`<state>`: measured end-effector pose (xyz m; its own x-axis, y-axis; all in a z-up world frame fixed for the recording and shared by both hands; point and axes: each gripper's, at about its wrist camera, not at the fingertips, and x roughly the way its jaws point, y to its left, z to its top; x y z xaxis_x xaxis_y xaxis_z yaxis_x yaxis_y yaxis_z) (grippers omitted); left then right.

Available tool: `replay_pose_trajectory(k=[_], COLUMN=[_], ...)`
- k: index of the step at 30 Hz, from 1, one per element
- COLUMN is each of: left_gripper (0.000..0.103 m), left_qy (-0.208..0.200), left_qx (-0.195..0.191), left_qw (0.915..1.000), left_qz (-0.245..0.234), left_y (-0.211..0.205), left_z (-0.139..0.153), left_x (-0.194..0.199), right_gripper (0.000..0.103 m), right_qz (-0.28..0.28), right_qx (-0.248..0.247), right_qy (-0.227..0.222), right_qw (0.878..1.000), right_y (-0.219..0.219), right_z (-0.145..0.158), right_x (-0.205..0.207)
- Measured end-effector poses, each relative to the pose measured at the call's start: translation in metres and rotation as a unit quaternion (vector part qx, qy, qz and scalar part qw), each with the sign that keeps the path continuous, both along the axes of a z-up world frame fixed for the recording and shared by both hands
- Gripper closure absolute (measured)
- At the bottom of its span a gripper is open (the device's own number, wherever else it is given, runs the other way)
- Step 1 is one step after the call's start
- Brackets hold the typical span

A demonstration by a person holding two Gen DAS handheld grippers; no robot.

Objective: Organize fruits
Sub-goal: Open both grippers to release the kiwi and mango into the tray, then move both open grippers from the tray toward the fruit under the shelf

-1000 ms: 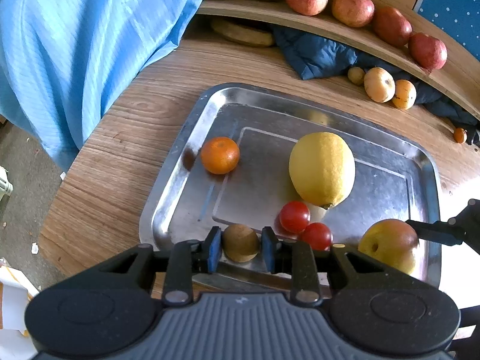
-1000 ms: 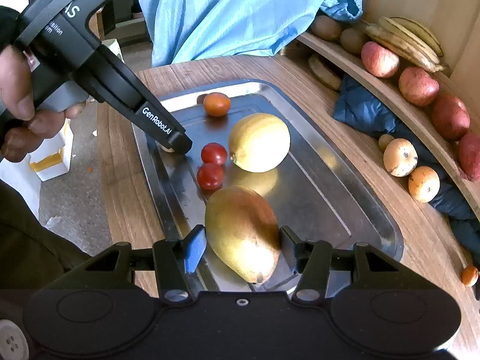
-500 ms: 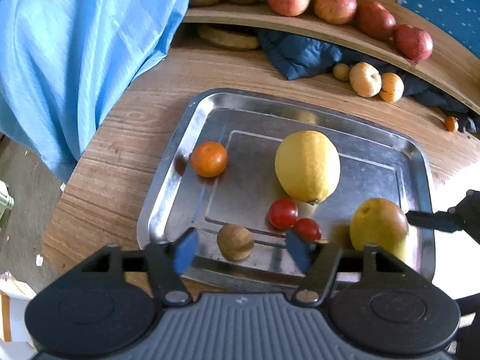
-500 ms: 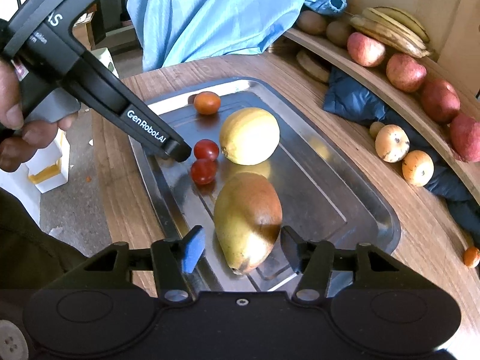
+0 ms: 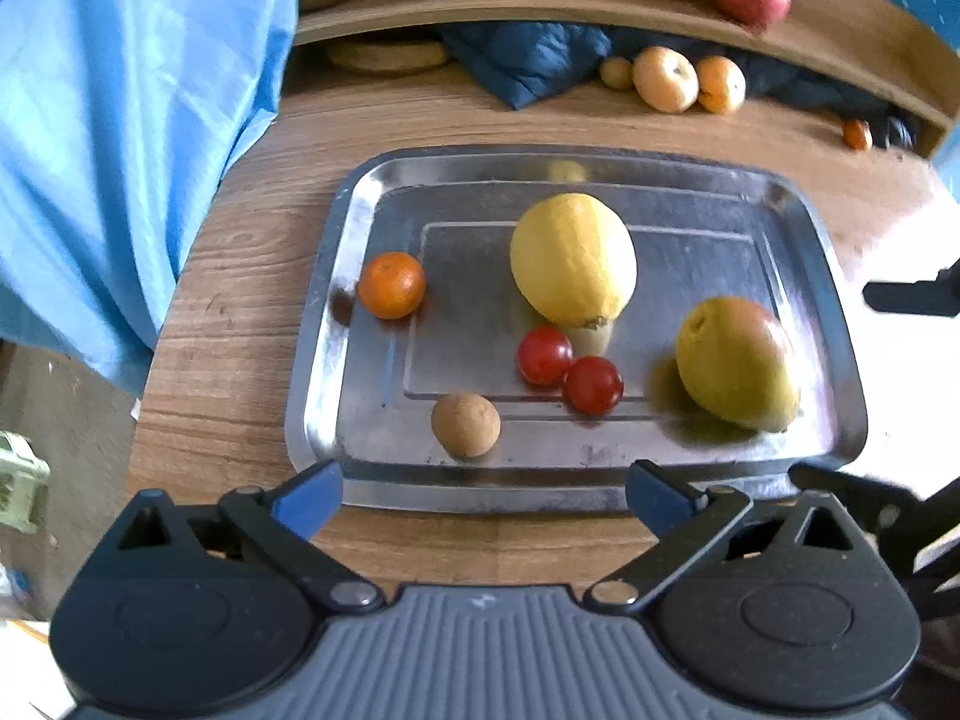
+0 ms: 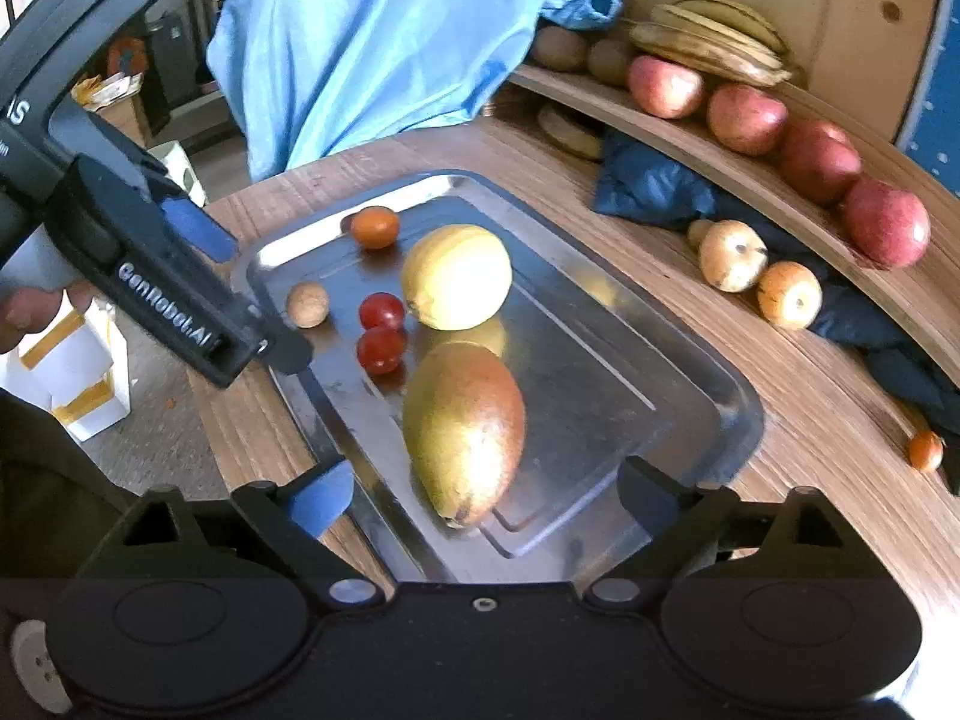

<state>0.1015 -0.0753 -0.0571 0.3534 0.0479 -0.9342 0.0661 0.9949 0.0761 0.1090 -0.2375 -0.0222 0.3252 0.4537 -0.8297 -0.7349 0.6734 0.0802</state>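
Jaws of the left gripper [image 5: 483, 489] are spreading wide over the near rim of the metal tray [image 5: 600, 492], with nothing pressed between them; the small brown fruit [image 5: 465, 425] lies free on the tray just beyond them. The right gripper [image 6: 483, 495] is opening too, and the mango [image 6: 463, 429] rests on the tray between its fingers without either pad touching it.

Past the brown fruit in the left wrist view, two cherry tomatoes [image 5: 569, 373] sit touching one another near the tray's middle, with the mango at the tray's right end. Behind the tomatoes lies the big yellow fruit [image 5: 573, 258], and a small orange [image 5: 391, 285] sits close to the tray's left rim.

Beyond the tray, on the wooden table [image 5: 252, 324], a dark blue cloth [image 5: 528, 63] lies with three yellowish fruits [image 5: 675, 78] beside it. Farther still, a raised wooden shelf [image 6: 720, 174] carries red apples [image 6: 744, 118] and bananas [image 6: 708, 39]. Light blue fabric [image 5: 120, 120] hangs off to the tray's left.
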Motion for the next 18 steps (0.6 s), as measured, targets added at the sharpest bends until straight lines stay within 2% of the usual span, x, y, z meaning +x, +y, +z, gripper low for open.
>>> replay_pose_trajectory(k=[5, 18], left_gripper=[0.001, 0.001], left_qy=[0.005, -0.020], left_qx=[0.014, 0.022], left_qw=[0.9995, 0.9971], left_qz=[-0.029, -0.071], left_y=[-0.012, -0.030], left_z=[0.003, 0.022], left_x=[0.004, 0.025], right_gripper=[0.001, 0.001], right_qz=[-0.030, -0.112], right_qx=[-0.013, -0.027], right_qy=[-0.002, -0.007], right_qw=[0.999, 0.993], right_y=[-0.009, -0.032], right_z=[0.002, 0.004], right_x=[0.000, 0.003])
